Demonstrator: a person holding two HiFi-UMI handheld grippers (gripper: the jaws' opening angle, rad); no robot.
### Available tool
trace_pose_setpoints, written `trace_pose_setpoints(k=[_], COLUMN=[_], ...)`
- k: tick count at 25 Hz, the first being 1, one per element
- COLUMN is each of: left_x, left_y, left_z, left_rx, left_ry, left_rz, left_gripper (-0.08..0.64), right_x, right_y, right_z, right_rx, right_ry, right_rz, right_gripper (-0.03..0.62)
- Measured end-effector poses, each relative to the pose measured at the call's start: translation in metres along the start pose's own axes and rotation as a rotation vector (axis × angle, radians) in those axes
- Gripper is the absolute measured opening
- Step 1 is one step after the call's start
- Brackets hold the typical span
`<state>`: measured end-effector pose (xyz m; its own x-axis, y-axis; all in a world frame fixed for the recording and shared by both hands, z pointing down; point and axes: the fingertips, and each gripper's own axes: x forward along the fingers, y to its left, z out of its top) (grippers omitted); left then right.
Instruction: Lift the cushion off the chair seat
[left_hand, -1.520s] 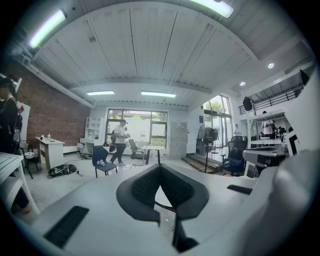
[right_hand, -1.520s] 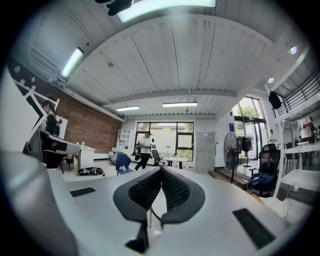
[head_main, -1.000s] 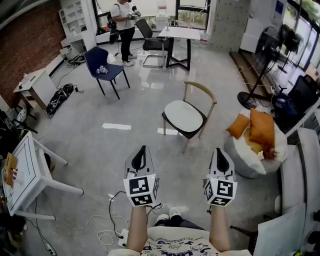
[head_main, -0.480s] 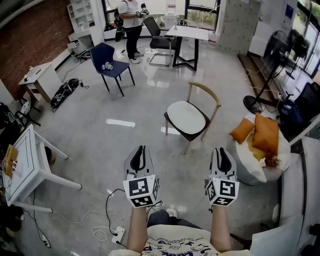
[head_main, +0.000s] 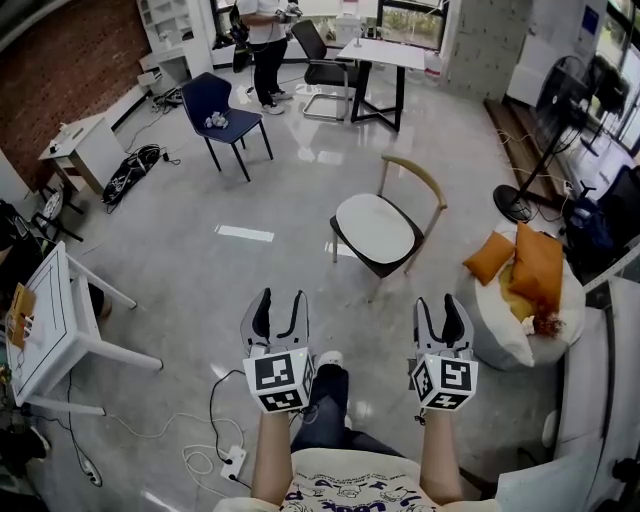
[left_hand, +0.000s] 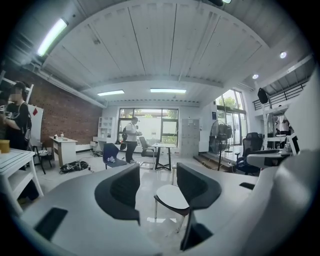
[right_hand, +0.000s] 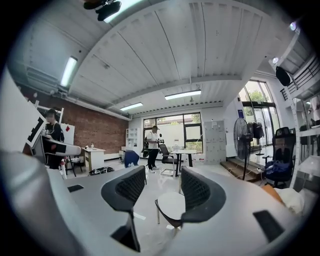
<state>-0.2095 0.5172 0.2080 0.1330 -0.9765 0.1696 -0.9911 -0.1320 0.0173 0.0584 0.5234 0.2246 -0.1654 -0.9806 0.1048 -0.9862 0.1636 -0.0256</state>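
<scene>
A wooden chair stands on the floor a few steps ahead, with a round white cushion on its seat. Both grippers are held in front of me, well short of the chair and pointing toward it. My left gripper has its jaws opening, with nothing between them. My right gripper is also opening and empty. In the left gripper view the cushion shows far beyond the left gripper. In the right gripper view the cushion lies far past the right gripper.
A white beanbag with orange pillows sits right of the chair. A white table stands at the left, with cables on the floor near my feet. A blue chair, a desk, a fan and a person are at the back.
Both grippers were shut and now stand open. I have stepped forward, so the chair sits a little closer, and one leg now shows below the left gripper.
</scene>
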Motion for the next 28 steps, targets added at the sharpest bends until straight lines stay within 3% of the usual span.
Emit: trace_pose_setpoints(k=[9, 28], left_x=[0.094, 0.39], left_y=[0.003, 0.043], left_z=[0.004, 0.053], left_rx=[-0.001, -0.012], left_ry=[0.01, 0.019], left_rz=[-0.013, -0.103], left_gripper=[0.227, 0.227], right_x=[0.088, 0.361], right_y=[-0.028, -0.07], right_z=[0.0, 0.027], right_rx=[0.003, 0.027], right_ry=[0.009, 0.025], right_rz=[-0.016, -0.09], right_gripper=[0.238, 0.236])
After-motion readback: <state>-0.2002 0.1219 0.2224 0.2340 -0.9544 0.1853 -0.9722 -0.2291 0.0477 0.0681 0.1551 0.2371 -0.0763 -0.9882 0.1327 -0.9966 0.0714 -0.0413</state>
